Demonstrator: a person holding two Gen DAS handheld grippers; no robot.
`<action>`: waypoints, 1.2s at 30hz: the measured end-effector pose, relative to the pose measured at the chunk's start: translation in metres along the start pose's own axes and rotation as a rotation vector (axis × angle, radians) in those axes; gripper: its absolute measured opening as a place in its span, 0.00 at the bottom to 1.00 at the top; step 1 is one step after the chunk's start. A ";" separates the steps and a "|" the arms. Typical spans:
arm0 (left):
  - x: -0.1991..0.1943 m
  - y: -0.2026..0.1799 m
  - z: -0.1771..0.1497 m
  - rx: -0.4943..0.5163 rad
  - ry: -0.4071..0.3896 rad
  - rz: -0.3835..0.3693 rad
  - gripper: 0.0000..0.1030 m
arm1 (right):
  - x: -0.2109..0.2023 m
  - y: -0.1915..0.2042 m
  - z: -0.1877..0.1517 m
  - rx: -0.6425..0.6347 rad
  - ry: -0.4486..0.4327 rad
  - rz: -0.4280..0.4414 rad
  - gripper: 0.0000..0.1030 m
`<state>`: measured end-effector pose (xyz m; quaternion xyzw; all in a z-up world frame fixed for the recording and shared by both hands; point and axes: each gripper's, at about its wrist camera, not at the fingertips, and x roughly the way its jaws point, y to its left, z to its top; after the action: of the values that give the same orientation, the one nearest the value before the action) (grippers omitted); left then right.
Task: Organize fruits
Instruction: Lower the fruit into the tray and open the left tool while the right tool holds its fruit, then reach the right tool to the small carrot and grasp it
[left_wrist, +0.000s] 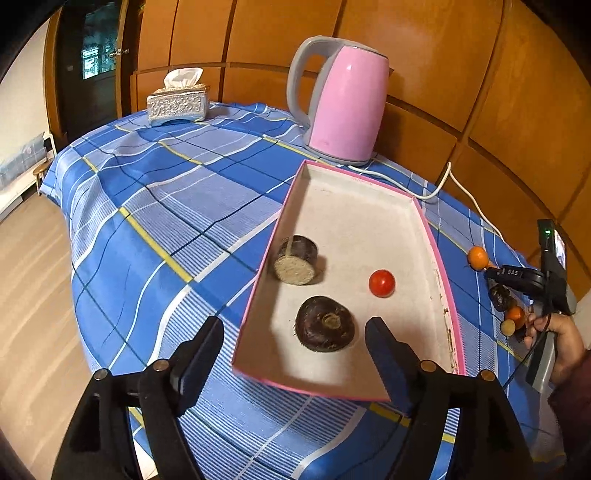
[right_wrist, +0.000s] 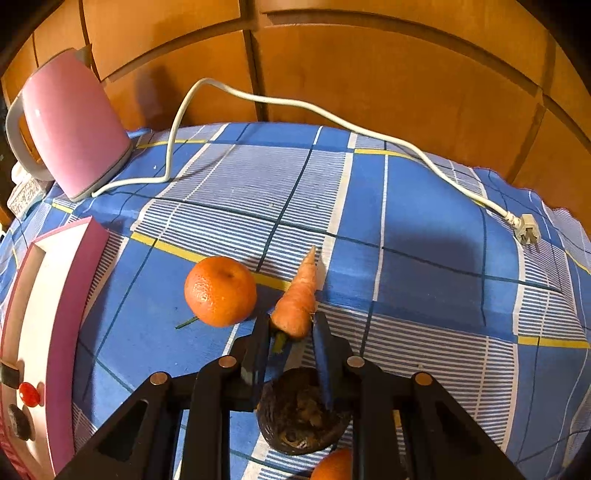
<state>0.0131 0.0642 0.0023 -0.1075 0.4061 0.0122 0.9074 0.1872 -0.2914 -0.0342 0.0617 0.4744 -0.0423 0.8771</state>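
A pink-rimmed white tray (left_wrist: 369, 221) holds a dark round fruit (left_wrist: 325, 324), a cut dark piece (left_wrist: 296, 260) and a red tomato (left_wrist: 382, 283). My left gripper (left_wrist: 295, 326) hangs open over the tray's near end; the dark round fruit lies between and just beyond its fingertips, untouched. To the right of the tray (right_wrist: 48, 295), my right gripper (right_wrist: 290, 339) is shut on the thick end of a carrot (right_wrist: 297, 299), which rests on the cloth. A tangerine (right_wrist: 220, 291) sits just left of the carrot. Under the right gripper lie a dark root (right_wrist: 299, 413) and another orange fruit (right_wrist: 332, 465).
A pink kettle (left_wrist: 343, 103) stands behind the tray. Its white cord (right_wrist: 332, 118) trails across the blue checked cloth to a loose plug (right_wrist: 528, 230). A tissue box (left_wrist: 177, 101) sits at the far left corner. Wooden panels back the table; its left edge drops to the floor.
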 end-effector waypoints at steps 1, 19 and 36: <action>0.000 0.001 -0.001 -0.002 0.000 0.000 0.78 | -0.002 0.000 0.000 0.002 -0.006 -0.001 0.22; -0.002 0.002 -0.006 -0.004 -0.004 -0.013 0.81 | -0.073 0.016 -0.025 -0.024 -0.178 0.079 0.20; -0.009 -0.014 -0.007 0.065 -0.021 -0.083 0.81 | -0.103 -0.002 -0.090 0.002 -0.161 0.106 0.20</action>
<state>0.0035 0.0496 0.0071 -0.0945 0.3918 -0.0373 0.9144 0.0563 -0.2787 0.0036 0.0839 0.3983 -0.0014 0.9134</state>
